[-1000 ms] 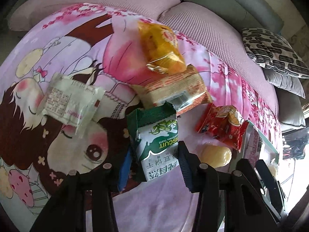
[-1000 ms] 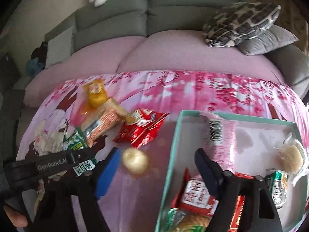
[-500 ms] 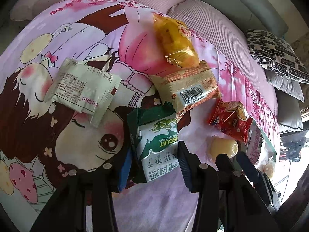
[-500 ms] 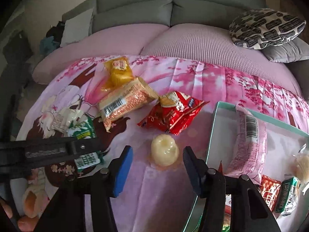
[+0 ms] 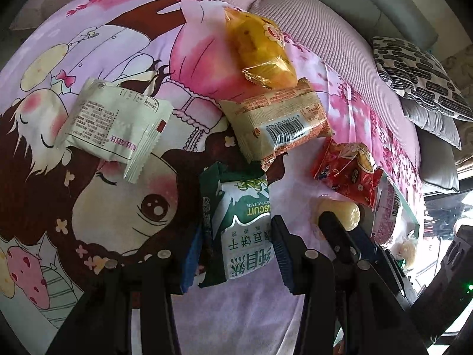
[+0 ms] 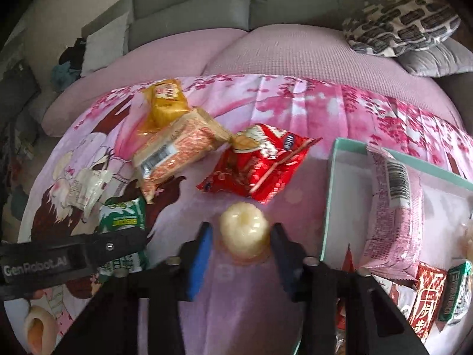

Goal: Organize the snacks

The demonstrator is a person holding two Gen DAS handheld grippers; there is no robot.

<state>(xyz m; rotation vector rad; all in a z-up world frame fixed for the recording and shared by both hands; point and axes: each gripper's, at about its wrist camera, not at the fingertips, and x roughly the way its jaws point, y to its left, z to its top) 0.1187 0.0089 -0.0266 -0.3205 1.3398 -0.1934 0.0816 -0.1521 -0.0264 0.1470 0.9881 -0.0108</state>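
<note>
teal box [image 6: 330, 195] cut off right

Grey sofa [image 6: 266, 9], patterned cushion [image 6: 399, 23] atop grey pillow [image 6: 434, 59], cartoon-print pink sheet [image 5: 118, 207]

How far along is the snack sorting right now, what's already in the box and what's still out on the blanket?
Done: the teal box already holds a pink packet and a few small ones. In hand: the left gripper grips the green biscuit pack; the right gripper has just closed on the pale jelly cup. Left: the red, tan, yellow and white packets.
</note>
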